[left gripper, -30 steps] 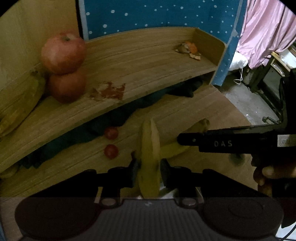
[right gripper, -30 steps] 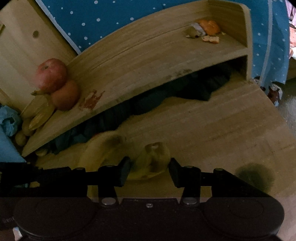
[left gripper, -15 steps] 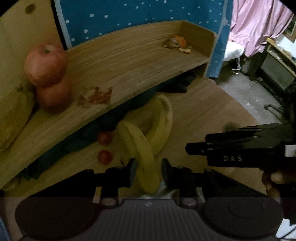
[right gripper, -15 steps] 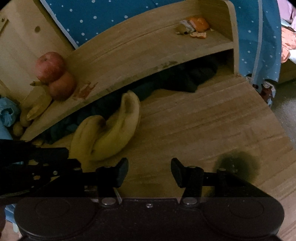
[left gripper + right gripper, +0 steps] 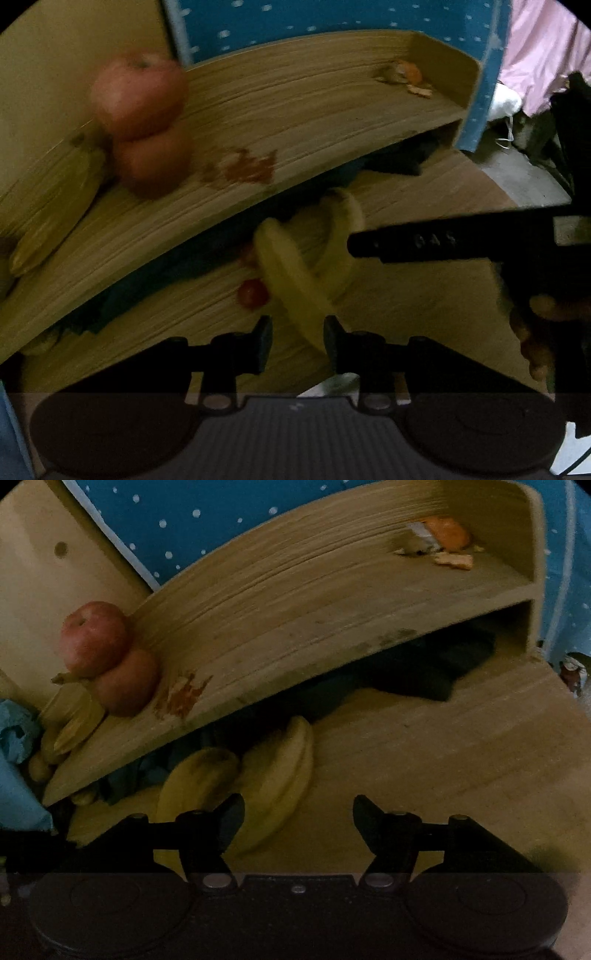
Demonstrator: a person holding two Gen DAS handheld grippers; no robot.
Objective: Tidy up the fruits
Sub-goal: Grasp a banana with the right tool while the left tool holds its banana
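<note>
Meanwhile, on the lower wooden board [image 5: 443, 760], two bananas lie side by side, their near ends meeting: the nearer banana [image 5: 291, 284] runs back between the fingers of the left gripper [image 5: 298, 341], whose jaws stand slightly apart around its end, whether they touch it cannot be told. The second banana [image 5: 341, 236] curves away behind it. Just left of them sit two small red fruits [image 5: 252, 292]. The right gripper [image 5: 298, 821] hovers beside the bananas, jaws wide apart and holding nothing. On the raised shelf [image 5: 314, 627] above, two red apples [image 5: 110, 657] are stacked at the left end beside more bananas [image 5: 72, 716]; orange peel [image 5: 443, 541] lies at the far right end.
</note>
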